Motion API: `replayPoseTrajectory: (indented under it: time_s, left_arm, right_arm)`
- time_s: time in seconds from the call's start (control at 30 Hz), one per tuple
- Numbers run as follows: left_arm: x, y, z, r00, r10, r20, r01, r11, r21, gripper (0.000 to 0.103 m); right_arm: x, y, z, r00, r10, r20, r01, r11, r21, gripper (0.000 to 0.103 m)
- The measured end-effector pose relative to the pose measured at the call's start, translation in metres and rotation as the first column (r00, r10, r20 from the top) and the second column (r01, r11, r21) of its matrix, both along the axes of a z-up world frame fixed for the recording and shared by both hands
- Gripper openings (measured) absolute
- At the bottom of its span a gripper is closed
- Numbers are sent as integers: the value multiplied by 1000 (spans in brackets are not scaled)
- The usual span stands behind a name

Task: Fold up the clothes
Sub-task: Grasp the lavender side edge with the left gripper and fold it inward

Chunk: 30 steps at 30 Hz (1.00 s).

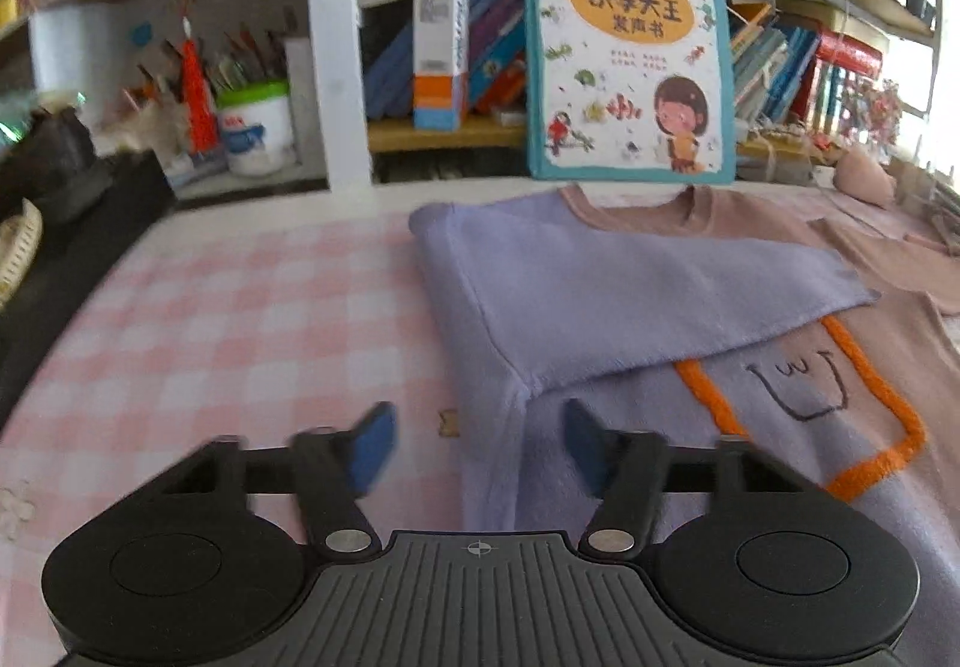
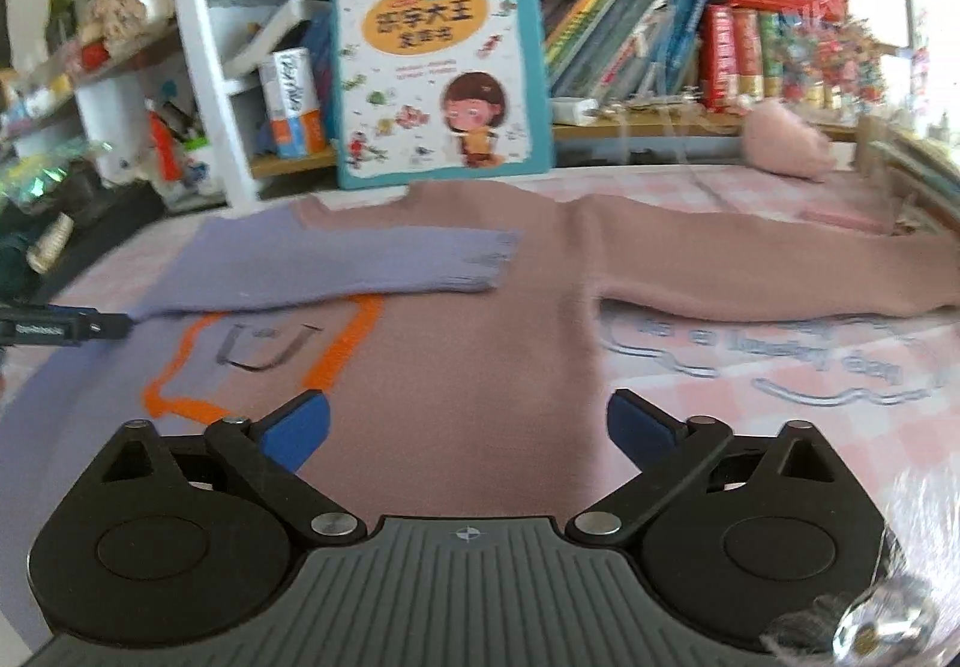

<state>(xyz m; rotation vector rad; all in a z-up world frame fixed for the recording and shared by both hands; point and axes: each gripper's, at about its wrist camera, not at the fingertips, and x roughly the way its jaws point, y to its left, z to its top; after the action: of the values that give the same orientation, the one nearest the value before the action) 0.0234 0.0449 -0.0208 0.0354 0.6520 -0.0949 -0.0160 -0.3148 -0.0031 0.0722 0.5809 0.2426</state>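
A two-tone sweater lies flat on the pink checked tablecloth (image 1: 210, 319). Its lilac half (image 1: 600, 463) carries an orange outline with a drawn face; its pink half (image 2: 480, 343) fills the middle of the right wrist view. The lilac sleeve (image 1: 600, 295) is folded across the chest, also showing in the right wrist view (image 2: 336, 265). The pink sleeve (image 2: 780, 265) lies stretched out to the right. My left gripper (image 1: 480, 442) is open and empty over the sweater's left edge. My right gripper (image 2: 468, 427) is open and empty over the pink body.
A children's book (image 1: 627, 55) stands against the shelf behind the sweater, with rows of books (image 2: 690, 43) beside it. A white jar of pens (image 1: 255, 127) stands back left. A pink fluffy item (image 2: 786, 142) lies at back right. The other gripper's tip (image 2: 66, 330) shows at the left.
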Motion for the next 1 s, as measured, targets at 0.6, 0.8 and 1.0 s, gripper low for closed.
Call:
replayPoseTrajectory:
  time_s: [0.6,0.8,1.0]
  left_arm:
    - [-3,27,-6,1000,-12,5,13,992,-129,12]
    - [-8,48,-4,999,36,-2,-36,992,-123,12]
    - [-13,64,-5,998,67,0,-66,991,-117,12]
  right_arm:
    - [9,-9,-10,997,-48,-68,47,999,-4,18]
    - [16,9,-12,998,-3,-70,4,1000,10,18]
    - [14,31,-11,996,55,-72,-56,998,-6,18]
